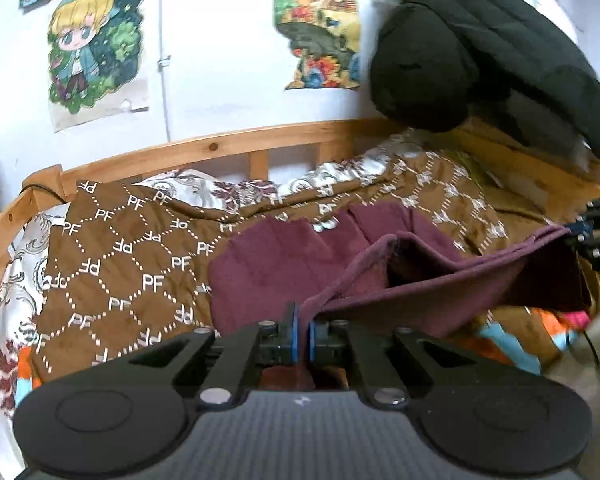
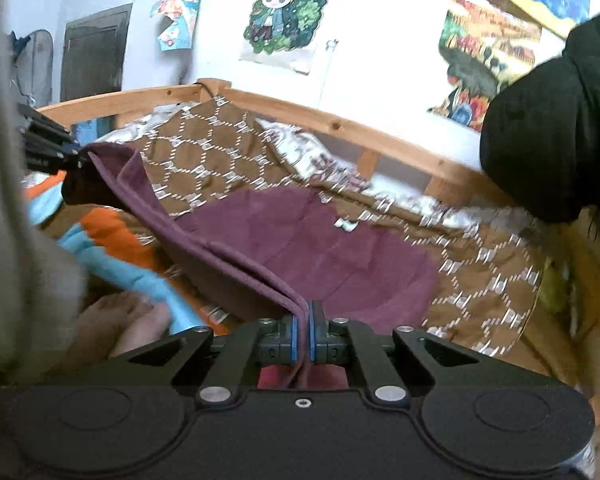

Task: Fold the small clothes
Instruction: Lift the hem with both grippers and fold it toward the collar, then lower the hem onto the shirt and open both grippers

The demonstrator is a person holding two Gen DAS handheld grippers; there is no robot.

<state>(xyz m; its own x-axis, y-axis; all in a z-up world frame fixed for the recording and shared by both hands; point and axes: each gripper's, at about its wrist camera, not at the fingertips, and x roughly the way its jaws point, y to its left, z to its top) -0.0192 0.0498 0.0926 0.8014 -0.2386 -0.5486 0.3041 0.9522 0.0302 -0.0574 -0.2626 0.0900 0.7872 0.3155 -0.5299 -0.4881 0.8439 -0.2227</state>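
A maroon garment (image 1: 284,264) lies on a brown patterned quilt (image 1: 120,248) on the bed. Its near edge is lifted and stretched between my two grippers. My left gripper (image 1: 302,320) is shut on one corner of that edge. My right gripper (image 2: 303,316) is shut on the other corner, and the garment (image 2: 320,240) spreads out beyond it. The right gripper also shows at the right edge of the left wrist view (image 1: 592,232). The left gripper shows at the left of the right wrist view (image 2: 56,152).
A wooden bed rail (image 1: 228,146) runs along the far side against a white wall with posters (image 1: 96,48). A black padded jacket (image 1: 480,48) hangs at the upper right. An orange and blue blanket (image 2: 112,248) lies near me. A bare foot (image 2: 128,320) rests at lower left.
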